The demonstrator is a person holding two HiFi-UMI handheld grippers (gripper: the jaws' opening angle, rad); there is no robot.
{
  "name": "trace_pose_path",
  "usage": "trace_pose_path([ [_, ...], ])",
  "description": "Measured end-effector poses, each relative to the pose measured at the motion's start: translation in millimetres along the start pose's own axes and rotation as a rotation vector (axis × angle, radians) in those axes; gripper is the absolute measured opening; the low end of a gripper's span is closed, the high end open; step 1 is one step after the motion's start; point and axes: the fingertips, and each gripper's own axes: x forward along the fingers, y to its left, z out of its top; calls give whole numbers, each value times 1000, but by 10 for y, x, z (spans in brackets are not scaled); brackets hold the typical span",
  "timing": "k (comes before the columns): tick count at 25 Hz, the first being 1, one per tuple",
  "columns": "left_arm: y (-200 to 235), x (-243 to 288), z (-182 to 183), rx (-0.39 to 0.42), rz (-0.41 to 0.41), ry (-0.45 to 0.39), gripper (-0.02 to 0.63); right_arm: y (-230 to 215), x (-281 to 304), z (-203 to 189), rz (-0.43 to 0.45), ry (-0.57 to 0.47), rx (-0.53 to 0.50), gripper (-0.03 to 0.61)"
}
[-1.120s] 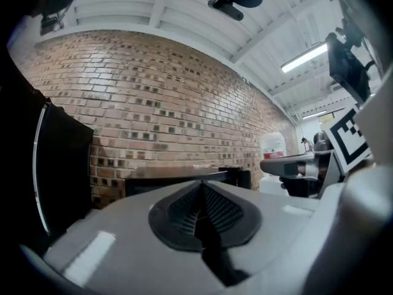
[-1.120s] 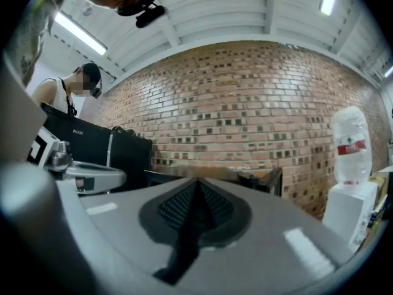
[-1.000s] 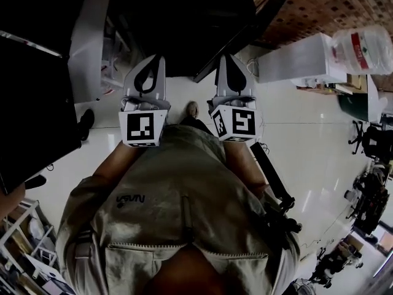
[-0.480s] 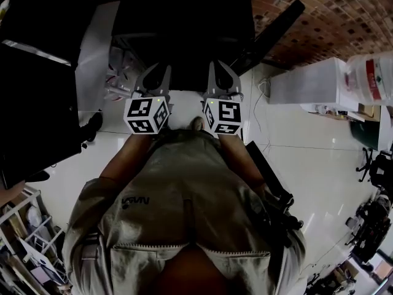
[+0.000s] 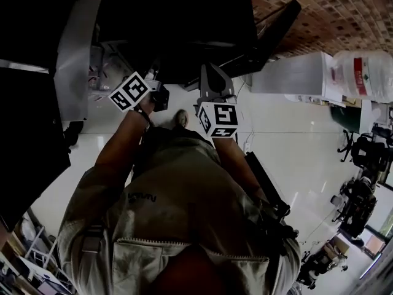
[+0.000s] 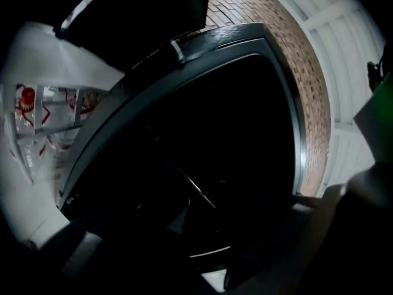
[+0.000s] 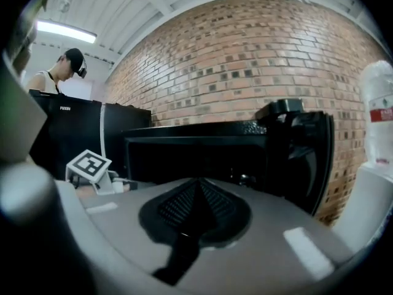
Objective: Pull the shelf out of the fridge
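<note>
1. The shelf cannot be seen for certain. It would sit inside the black fridge (image 7: 190, 146), whose inside is almost wholly dark. In the left gripper view, a thin pale line (image 6: 198, 191) crosses that darkness and may be a shelf wire or edge. No view shows a shelf outside the fridge.
2. The fridge stands low against a brick wall (image 7: 245, 60). Its dark door (image 7: 304, 155) is swung open at the right.
3. The left gripper (image 5: 156, 90) points into the fridge mouth, framed by the grey rim (image 6: 184, 45) of the opening. Its jaws are lost in shadow, so I cannot tell whether they are apart, together or on anything.
4. The right gripper (image 7: 196, 201) is held back outside the opening. Its jaws are pressed together with nothing between them.
5. A pale panel with rails (image 6: 37, 115) shows at the left edge of the left gripper view.
6. Judgement: this looks like the reach into the cavity for the shelf. The next move needs a firm bite on the shelf's front edge, then a straight, level pull outward past the rim and the open door.
</note>
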Motion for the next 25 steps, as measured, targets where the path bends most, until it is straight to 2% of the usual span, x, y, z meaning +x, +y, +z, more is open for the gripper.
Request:
trace_pose_path([
  [3, 58, 159, 33, -70, -28, -12, 133, 15, 7, 54, -5, 9, -26, 2],
  [7, 93, 249, 88, -124, -34, -36, 135, 57, 58, 101, 0, 24, -53, 2],
  [15, 203, 598, 124, -155, -2, -39, 150, 115, 6, 132, 16, 35, -42, 0],
  [21, 272, 802, 218, -211, -21, -98, 156, 64, -82, 91, 6, 50, -42, 2],
  [23, 264, 846, 248, -230, -38, -120, 135, 36, -101, 102, 1, 48, -39, 2],
  [25, 239, 882, 280, -241, -49, -132, 83, 23, -113, 106, 0, 51, -38, 2],
])
